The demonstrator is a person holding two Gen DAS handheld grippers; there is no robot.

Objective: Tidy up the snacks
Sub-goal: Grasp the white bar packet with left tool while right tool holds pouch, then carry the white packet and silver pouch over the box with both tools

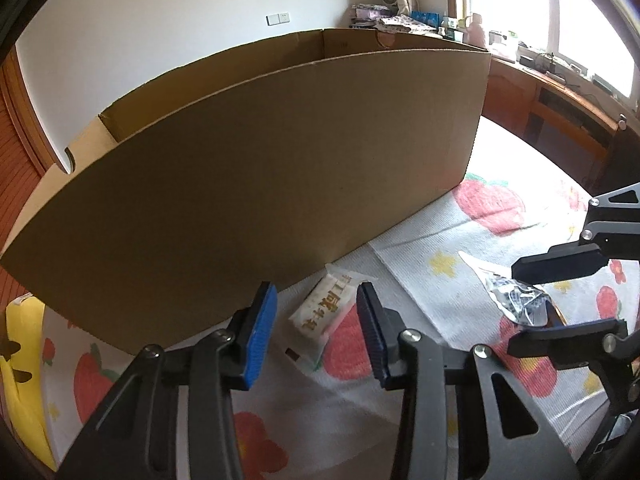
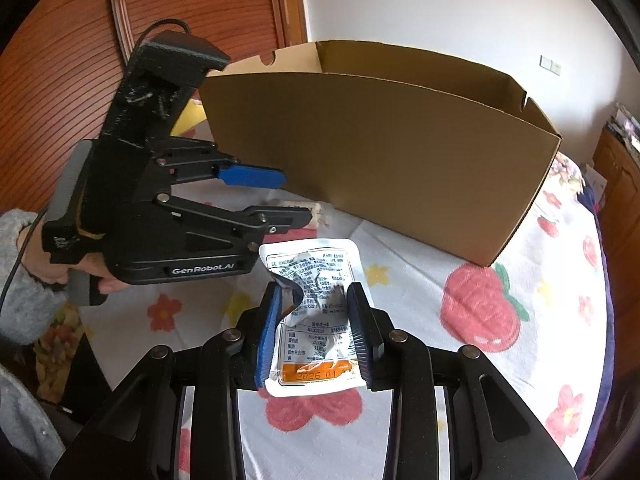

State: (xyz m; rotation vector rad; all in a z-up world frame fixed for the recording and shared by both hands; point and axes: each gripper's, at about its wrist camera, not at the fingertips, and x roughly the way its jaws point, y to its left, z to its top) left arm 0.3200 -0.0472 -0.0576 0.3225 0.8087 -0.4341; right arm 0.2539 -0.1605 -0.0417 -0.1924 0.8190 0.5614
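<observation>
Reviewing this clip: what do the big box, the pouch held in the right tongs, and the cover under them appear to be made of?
Box: plain brown corrugated cardboard, matte, with cut notches and a raw edge along the rim.
Pouch: looks like glossy silver foil-plastic laminate, crinkled and reflective, printed with small text and an orange date strip.
Cover: seemingly soft woven or quilted fabric, matte, fine ribbed texture, strawberry and flower print.

Tall cardboard box (image 1: 248, 168) walls off far side of bedspread (image 1: 432, 240); open top, free from above. White packet (image 1: 325, 312) lies just before box wall. Right gripper (image 1: 532, 300) crowds the right. Bare cloth nearer in, passable.
</observation>
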